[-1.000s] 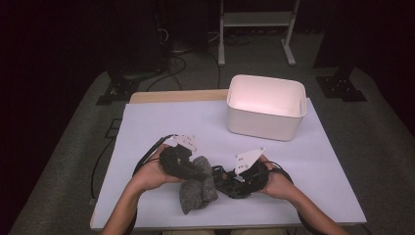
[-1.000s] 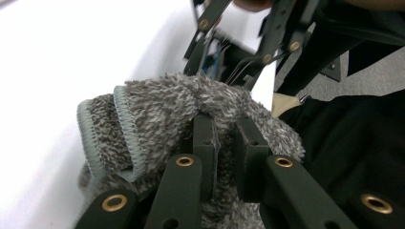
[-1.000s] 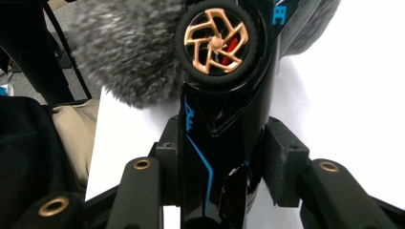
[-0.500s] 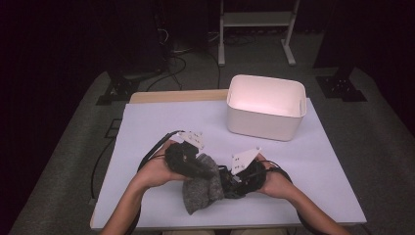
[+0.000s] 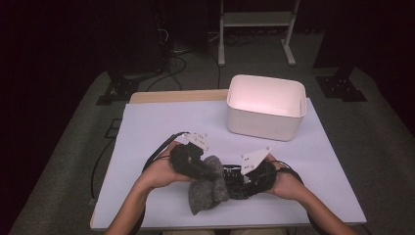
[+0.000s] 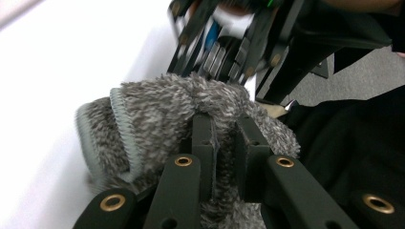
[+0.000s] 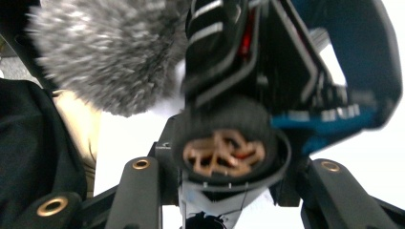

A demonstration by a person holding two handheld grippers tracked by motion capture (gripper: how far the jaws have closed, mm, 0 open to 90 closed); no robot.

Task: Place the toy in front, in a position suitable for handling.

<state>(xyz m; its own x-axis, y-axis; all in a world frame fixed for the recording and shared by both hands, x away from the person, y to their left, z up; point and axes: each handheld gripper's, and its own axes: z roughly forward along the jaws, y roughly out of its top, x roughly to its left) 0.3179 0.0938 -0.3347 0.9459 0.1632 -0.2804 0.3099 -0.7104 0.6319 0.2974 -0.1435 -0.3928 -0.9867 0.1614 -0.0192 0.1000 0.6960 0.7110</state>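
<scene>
A fuzzy grey sock (image 5: 208,188) lies bunched at the front middle of the table, between my two grippers. My left gripper (image 5: 211,171) comes in from the left and is shut on the sock's fluffy fabric (image 6: 157,109), its two jaws (image 6: 223,129) nearly touching. My right gripper (image 5: 234,177) meets it from the right, close against the left one. In the right gripper view its jaws (image 7: 224,162) stand apart around a blurred round dark part. The grey sock (image 7: 105,52) shows above it. Whether its pads press on anything is hidden.
A white bin (image 5: 264,122) stands open at the back right of the pale table (image 5: 161,122). Black cables trail from the left gripper over the table's left side. Beyond the table, the floor is dark, with stands and cords.
The left gripper and the sock have shifted a little to the right, closer against the right gripper. The sock looks more bunched. The right hand has stayed where it was.
</scene>
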